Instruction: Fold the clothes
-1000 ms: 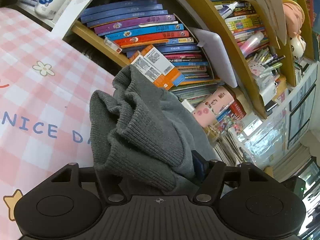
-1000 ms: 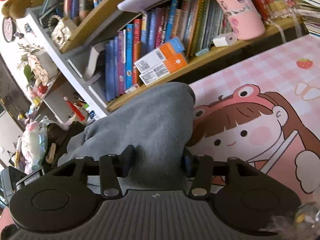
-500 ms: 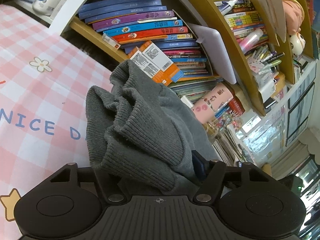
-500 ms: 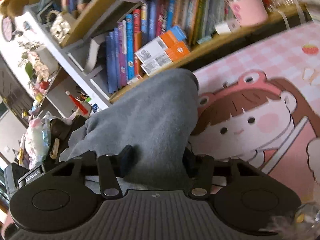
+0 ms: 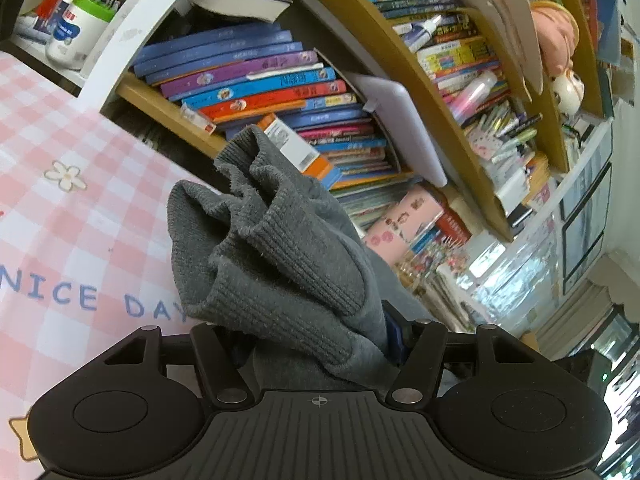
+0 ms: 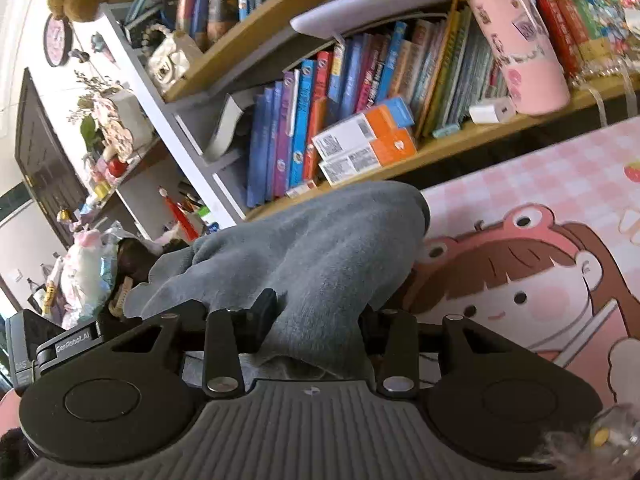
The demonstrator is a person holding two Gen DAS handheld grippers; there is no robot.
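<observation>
A grey knit garment [image 5: 276,256] with a ribbed hem is bunched between the fingers of my left gripper [image 5: 312,340], which is shut on it and holds it above the pink checked tablecloth [image 5: 72,216]. In the right wrist view the same grey garment [image 6: 312,264] is clamped in my right gripper [image 6: 316,320], also shut, with the cloth draped over and hiding the fingertips. The garment hangs lifted between the two grippers.
A bookshelf [image 5: 280,92] packed with books stands just behind the table edge. An orange and white box [image 6: 364,148] and a pink cup [image 6: 520,48] sit on its lower shelf. The tablecloth shows a cartoon girl print [image 6: 532,280].
Both grippers have kept their hold and moved slightly toward the bookshelf. The garment's bunched hem has risen a little in the left view.
</observation>
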